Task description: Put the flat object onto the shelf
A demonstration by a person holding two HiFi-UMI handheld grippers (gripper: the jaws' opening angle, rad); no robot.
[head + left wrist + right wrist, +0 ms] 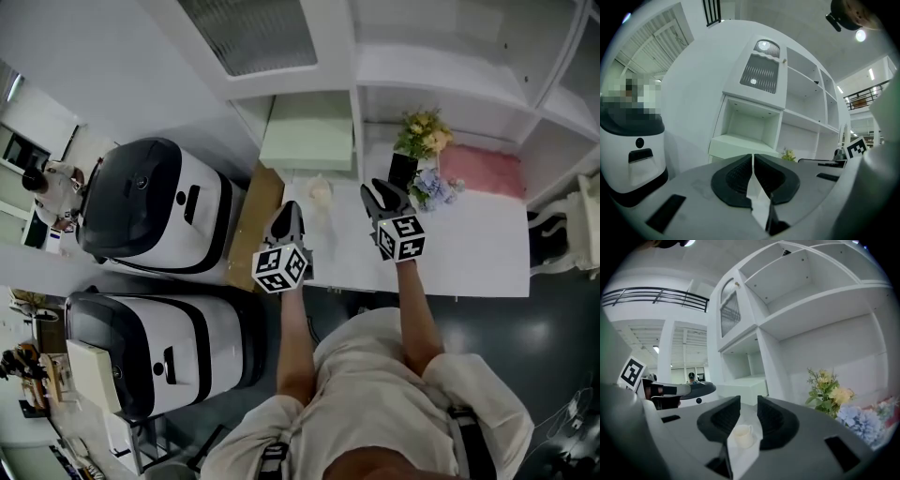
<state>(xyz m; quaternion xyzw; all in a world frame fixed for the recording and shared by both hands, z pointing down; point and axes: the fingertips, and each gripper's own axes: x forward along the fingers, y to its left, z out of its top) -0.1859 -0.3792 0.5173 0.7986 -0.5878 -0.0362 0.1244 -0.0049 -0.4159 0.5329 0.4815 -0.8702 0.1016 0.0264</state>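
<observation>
**Two claws level before the shelf, flat object in its compartment**

Head view, from above. The left claw (288, 211) and the right claw (377, 194) are held side by side over the near edge of the white surface (473, 255), each carrying its marker cube at the rear. The flat object (309, 131) – a pale green slab – lies flat on the floor of the lower left compartment of the white shelf (356, 112), at 12 o'clock from the left claw and well apart from both claws.

A small white cup (319, 192) stands on the surface between the two claws, at 9 o'clock from the right claw. At 1 o'clock from the right claw stands a yellow bouquet (422, 134). Blue flowers (437, 188) lie at its 3 o'clock, and a pink pad (483, 171) lies beyond them.

Left gripper view. The jaws of the left claw (753, 160) stand together with nothing between them. The flat object (740, 143) shows at 12 o'clock above them.

Right gripper view. The jaws of the right claw (748, 403) stand apart and grip nothing – the cup (741, 435) shows through the gap and touches neither pad. The bouquet (829, 386) is at 3 o'clock
</observation>
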